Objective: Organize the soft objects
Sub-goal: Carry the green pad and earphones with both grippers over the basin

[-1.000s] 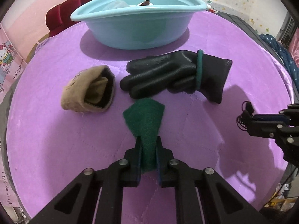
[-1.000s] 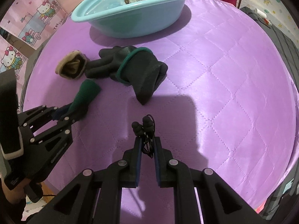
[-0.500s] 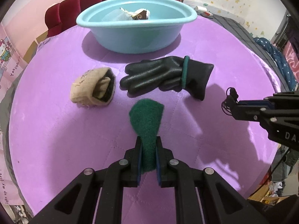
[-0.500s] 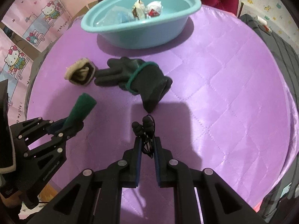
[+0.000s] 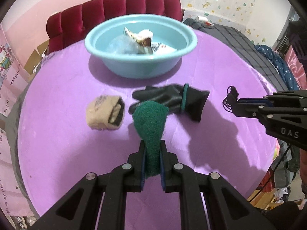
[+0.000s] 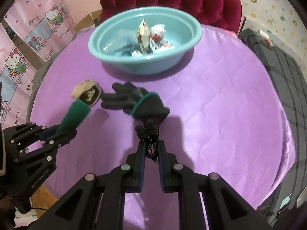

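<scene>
While purple quilted cloth (image 6: 220,115) covers the table, red sofa (image 5: 115,7) sits behind

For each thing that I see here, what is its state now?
left gripper: shut on green sponge, held above the table
right gripper: shut on black earphones, cord bunched
black glove: lying flat on purple tablecloth
beige sock: rolled up
blue basin: upright, holding packets

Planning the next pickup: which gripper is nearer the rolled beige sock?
Left. The left gripper, holding the green scouring pad, hangs just in front of the beige sock; the right gripper is beyond the black glove.
</scene>
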`<state>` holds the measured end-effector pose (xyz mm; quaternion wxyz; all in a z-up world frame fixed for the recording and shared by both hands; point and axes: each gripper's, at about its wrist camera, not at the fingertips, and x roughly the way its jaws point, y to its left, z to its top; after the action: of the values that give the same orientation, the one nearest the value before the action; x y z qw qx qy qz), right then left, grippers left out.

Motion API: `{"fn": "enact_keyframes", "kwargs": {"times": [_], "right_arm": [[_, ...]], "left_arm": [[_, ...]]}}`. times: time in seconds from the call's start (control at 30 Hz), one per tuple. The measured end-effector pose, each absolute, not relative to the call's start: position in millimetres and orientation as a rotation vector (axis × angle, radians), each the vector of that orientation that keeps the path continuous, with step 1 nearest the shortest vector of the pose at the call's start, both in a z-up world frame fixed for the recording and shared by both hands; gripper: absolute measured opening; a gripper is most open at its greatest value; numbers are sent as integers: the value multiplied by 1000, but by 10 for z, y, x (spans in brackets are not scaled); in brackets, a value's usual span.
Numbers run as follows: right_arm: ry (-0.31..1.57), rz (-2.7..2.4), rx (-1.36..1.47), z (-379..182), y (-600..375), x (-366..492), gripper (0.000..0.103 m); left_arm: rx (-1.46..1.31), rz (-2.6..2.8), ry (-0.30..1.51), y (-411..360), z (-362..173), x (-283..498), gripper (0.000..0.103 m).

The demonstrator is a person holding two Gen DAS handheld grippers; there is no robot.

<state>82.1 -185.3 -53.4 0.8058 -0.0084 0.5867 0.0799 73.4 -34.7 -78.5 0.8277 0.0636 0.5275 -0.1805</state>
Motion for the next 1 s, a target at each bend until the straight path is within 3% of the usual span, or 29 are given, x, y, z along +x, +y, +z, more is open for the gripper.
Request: {"fn": "enact_keyframes", "kwargs": {"times": [1.0], "right_arm": [[1139, 170, -21, -55, -1827, 2118, 12]], "left_arm": [[129, -417, 1030, -509, -307, 1950, 13]]}}
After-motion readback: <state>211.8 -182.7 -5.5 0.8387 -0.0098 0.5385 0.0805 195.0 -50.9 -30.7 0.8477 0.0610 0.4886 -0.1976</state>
